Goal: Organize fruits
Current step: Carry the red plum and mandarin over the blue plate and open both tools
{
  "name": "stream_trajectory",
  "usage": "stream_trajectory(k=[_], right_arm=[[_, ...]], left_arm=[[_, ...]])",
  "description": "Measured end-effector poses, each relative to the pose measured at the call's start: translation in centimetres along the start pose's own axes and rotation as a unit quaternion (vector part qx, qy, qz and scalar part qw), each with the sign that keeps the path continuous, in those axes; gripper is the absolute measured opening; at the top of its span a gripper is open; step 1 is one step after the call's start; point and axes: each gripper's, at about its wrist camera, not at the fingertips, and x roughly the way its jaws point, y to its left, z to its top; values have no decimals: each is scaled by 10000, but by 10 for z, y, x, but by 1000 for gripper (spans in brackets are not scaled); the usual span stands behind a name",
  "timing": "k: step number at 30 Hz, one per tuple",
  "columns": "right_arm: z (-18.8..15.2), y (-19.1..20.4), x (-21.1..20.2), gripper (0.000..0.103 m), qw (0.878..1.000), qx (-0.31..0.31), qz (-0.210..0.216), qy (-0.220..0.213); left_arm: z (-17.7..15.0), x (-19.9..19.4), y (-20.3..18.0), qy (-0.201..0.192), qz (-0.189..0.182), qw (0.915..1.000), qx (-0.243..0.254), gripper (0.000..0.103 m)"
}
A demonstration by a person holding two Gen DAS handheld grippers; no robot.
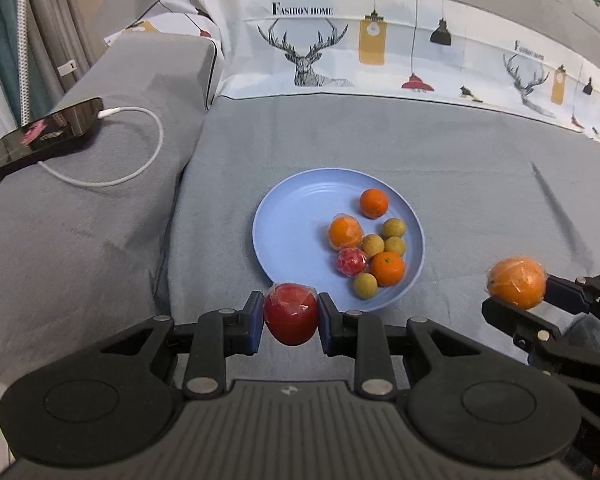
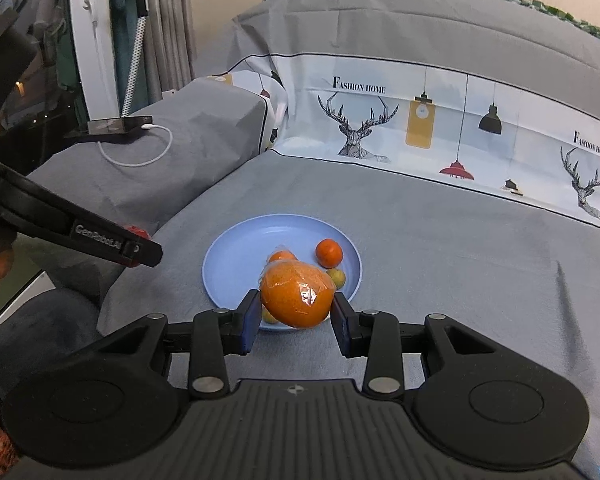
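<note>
The left tongs (image 1: 291, 316) pinch a red apple (image 1: 291, 312) wrapped in clear film, right at the near edge of the blue plate (image 1: 296, 216). The right tongs (image 2: 294, 312) pinch a big wrapped orange (image 2: 296, 294) above the near side of the plate. The plate sits on a grey bed sheet (image 1: 440, 152) and holds oranges, small yellow-green fruits and one small red fruit. A phone (image 1: 40, 136) with a white cable (image 1: 140, 152) lies on a grey pillow.

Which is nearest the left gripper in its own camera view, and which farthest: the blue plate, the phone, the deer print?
From the left gripper:
1. Blue plate, just ahead on the bed.
2. Phone, on the grey cushion, left.
3. Deer print, on the far bedding.
</note>
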Motion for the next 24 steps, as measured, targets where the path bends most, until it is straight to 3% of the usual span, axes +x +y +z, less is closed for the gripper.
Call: stream_trajectory(k=[24], right_arm=[[29, -15, 118, 39, 9989, -2, 58, 474]], left_arm=[[55, 106, 1, 467, 86, 9988, 95, 31]])
